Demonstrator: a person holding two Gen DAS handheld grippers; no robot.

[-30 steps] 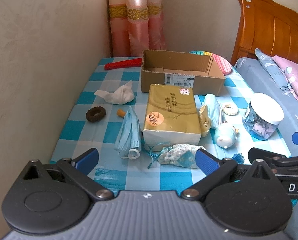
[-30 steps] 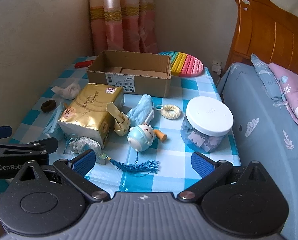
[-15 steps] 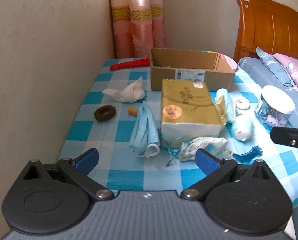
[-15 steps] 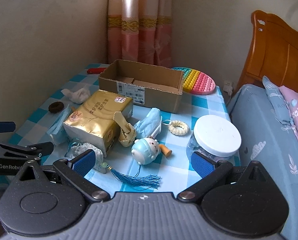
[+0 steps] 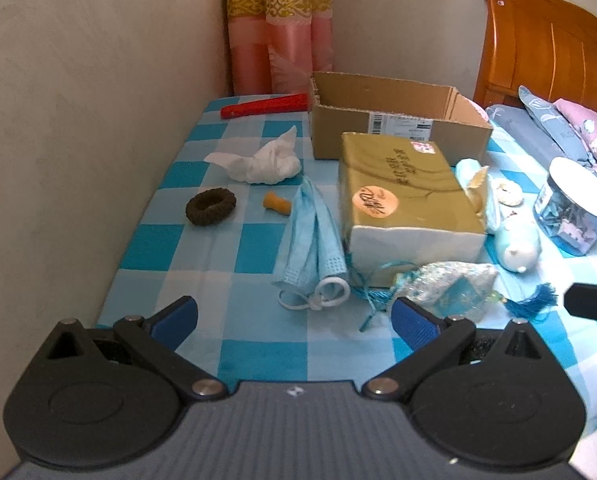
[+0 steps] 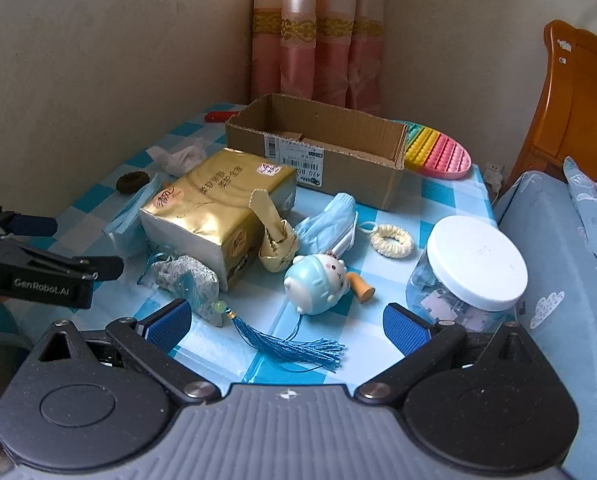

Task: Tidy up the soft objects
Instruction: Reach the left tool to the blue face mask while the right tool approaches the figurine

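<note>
An open cardboard box (image 5: 398, 124) (image 6: 330, 152) stands at the back of the checked table (image 5: 218, 248). In front of it lie a gold tissue pack (image 5: 402, 196) (image 6: 218, 208), blue face masks (image 5: 314, 248) (image 6: 330, 224), a crumpled white tissue (image 5: 262, 160), a brown hair tie (image 5: 210, 207), a sachet with a tassel (image 5: 446, 284) (image 6: 190, 280), a blue plush toy (image 6: 318, 280) and a cream hair tie (image 6: 392, 240). My left gripper (image 5: 294, 316) is open and empty above the near edge, before the mask. My right gripper (image 6: 286, 320) is open and empty, before the plush toy.
A clear jar with a white lid (image 6: 470, 272) stands at the right edge. A rainbow pop mat (image 6: 438, 152) lies behind the box, a red object (image 5: 266, 105) at the back left. A wall bounds the left, a bed (image 6: 558, 240) the right.
Both grippers have drawn back and risen a little; the left view has swung left. Nothing on the table has moved. Both stay open.
</note>
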